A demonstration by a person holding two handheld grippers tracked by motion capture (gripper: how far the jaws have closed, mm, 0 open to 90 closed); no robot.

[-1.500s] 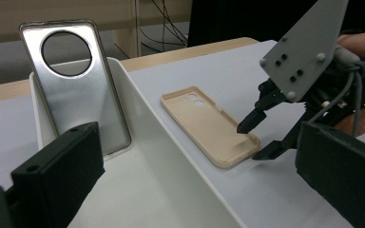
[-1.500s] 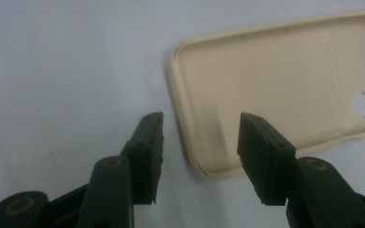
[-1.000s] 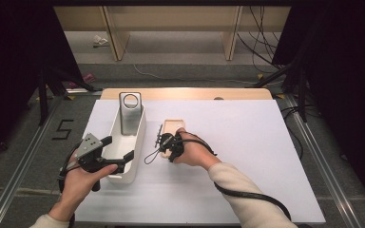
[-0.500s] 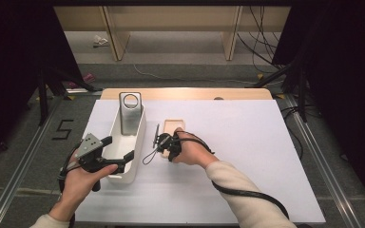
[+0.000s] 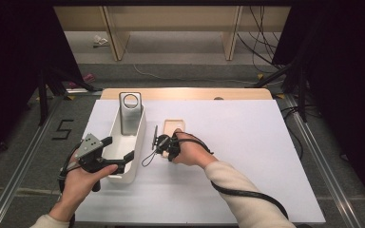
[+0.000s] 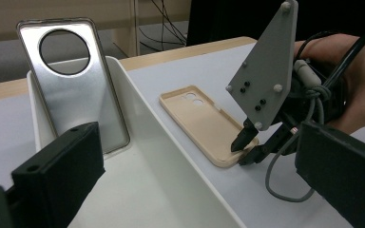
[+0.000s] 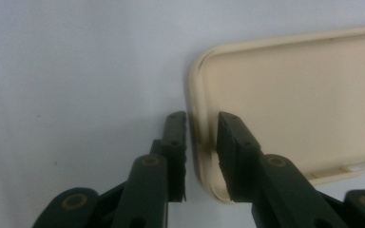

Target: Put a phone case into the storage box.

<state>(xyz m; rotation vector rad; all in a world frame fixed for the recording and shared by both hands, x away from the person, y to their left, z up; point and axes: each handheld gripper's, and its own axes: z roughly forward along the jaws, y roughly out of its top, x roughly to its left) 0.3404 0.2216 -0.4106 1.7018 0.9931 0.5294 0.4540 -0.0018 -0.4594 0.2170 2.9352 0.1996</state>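
White table (image 5: 247,142), beige phone case (image 5: 173,128) lengthwise away, right tongs (image 7: 202,142) straddling its rim.

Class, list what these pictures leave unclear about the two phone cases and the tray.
- Beige case: far end cut off by the right gripper view's edge.
- Silver case: foot hidden by the left hand-held gripper's jaw in the left gripper view.
- White tray: near end hidden under the left hand-held gripper in the high view.
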